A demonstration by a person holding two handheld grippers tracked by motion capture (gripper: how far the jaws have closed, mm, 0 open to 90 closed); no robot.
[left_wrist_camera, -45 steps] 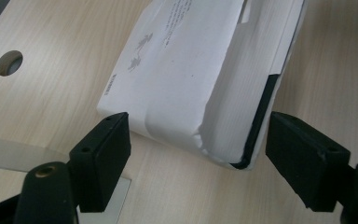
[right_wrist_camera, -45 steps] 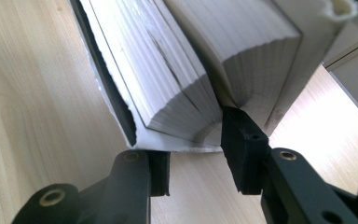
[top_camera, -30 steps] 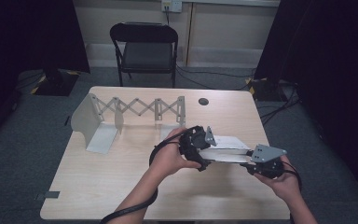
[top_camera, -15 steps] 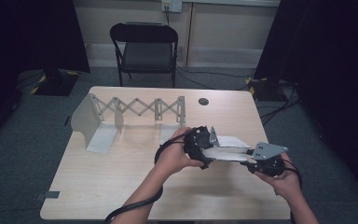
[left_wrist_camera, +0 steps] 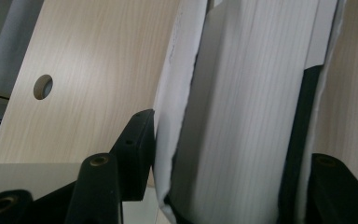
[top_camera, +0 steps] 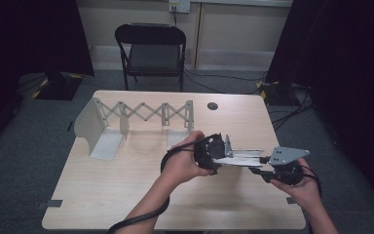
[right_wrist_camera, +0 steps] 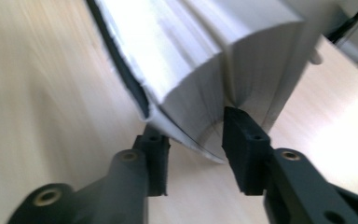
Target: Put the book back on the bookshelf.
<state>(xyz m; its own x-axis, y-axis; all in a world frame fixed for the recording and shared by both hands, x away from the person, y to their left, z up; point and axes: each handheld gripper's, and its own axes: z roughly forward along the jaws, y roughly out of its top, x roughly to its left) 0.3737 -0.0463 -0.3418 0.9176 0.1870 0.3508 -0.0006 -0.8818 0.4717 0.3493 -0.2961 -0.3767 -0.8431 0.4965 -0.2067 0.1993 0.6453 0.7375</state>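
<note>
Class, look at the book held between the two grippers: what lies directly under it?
Under the book is the pale wooden table. The left gripper and right gripper clamp its ends. Whether it rests on the table or is lifted clear cannot be told; the spot beneath is covered.

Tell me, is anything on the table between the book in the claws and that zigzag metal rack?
Nothing visible blocks it. The book is held above the table between the left claw and the right claw, and the tabletop between it and the rack looks bare.

Paper-paged book (top_camera: 243, 158) (ragged edges), matt wood-grain table (top_camera: 126, 185).
</note>
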